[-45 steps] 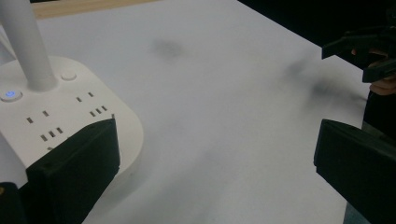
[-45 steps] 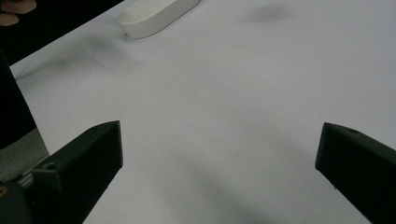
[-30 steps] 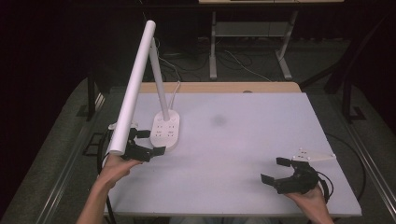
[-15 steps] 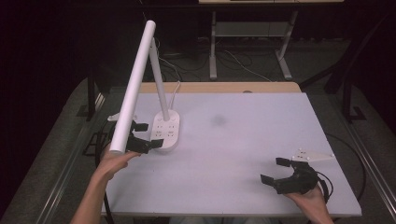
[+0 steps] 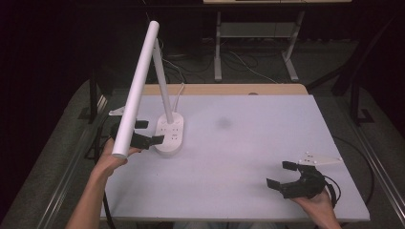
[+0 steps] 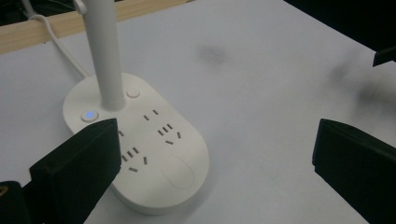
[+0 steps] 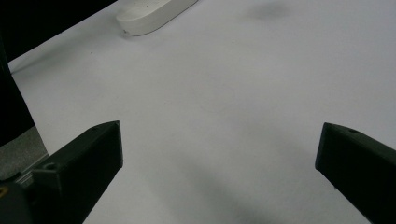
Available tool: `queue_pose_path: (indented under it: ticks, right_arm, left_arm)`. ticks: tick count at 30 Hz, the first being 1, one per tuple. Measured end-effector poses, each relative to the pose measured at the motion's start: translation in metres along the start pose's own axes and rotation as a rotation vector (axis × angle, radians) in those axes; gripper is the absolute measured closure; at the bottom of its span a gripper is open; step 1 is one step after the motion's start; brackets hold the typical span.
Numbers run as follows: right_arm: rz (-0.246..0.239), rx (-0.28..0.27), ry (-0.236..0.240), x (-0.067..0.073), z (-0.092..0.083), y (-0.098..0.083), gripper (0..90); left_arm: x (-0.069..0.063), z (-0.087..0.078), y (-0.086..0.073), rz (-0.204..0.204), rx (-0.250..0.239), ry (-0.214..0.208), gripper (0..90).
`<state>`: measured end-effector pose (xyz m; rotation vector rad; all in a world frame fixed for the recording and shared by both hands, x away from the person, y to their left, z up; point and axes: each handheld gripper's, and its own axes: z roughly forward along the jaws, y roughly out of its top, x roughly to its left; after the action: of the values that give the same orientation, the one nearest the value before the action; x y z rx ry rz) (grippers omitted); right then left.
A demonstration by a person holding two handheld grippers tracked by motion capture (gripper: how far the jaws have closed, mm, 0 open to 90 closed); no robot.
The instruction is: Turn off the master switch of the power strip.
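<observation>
The desk lamp stands at the left rear of the white tabletop. Its oval white base lies flat on the surface, a slim upright post rises from the rear of the base, and the long tubular lamp head slopes forward and down over the left edge of the tabletop. In the left gripper view, the base carries socket slots on its top face, a lit blue button and a plain round button either side of the post foot, with a white cord leading away to the rear. The left gripper is positioned at the left side of the base, jaws spread wide, with one jaw over the near left edge of the base; contact cannot be determined. The right gripper is held at the front right of the tabletop, well apart from the lamp, jaws spread wide and holding nothing.
</observation>
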<state>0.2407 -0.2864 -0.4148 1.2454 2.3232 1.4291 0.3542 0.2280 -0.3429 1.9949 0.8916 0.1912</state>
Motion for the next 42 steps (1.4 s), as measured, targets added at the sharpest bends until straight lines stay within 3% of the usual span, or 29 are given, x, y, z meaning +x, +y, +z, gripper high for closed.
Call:
queue_pose_path:
  ticks: [19,27,37,42]
  right_arm:
    - [0.003,-0.002,-0.006,-0.001,0.000,0.000,0.3]
    - [0.006,-0.001,-0.007,-0.001,-0.001,-0.001,0.3]
    - [0.002,0.007,-0.009,-0.002,0.000,-0.001,0.2]
    - [0.004,0.005,-0.011,-0.003,0.000,-0.001,0.3]
  left_arm:
    - [0.023,0.002,0.010,-0.032,0.029,0.041,1.9]
    - [0.033,0.014,0.013,-0.020,0.085,0.041,3.5]
    - [0.048,0.024,0.010,-0.039,0.121,0.075,14.8]
    - [0.054,0.029,0.009,-0.058,0.109,0.077,20.1]
